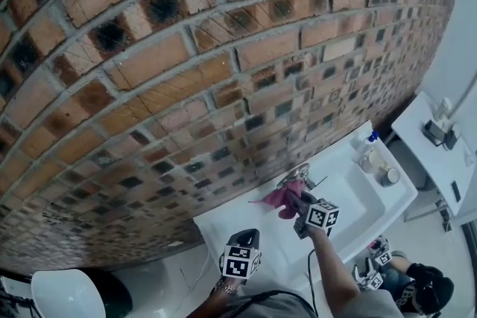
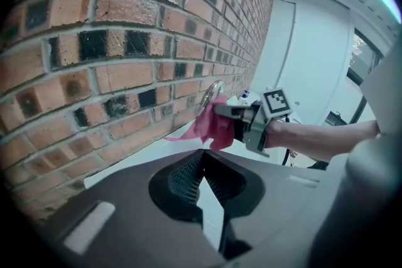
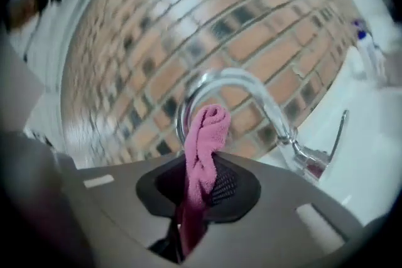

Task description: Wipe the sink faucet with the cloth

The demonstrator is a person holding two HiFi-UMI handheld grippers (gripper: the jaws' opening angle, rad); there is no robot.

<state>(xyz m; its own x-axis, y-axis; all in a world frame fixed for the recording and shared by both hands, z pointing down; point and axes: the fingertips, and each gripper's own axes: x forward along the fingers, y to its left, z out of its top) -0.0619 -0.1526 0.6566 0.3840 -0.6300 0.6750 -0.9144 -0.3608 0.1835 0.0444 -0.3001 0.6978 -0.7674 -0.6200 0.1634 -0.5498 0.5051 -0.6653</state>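
R gripper (image 3: 200, 180) clamped on cloth (image 3: 206, 135), w/ bunched end stuck out front so it reaches faucet (image 3: 251, 88) curve, prob. touching. L gripper (image 2: 203, 159) closed, empty, held back, out of the way.

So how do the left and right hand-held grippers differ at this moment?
The right hand-held gripper is clamped on the pink cloth; the left hand-held gripper is shut on nothing. The right is up at the faucet; the left sits back from it. Both have their jaws closed.
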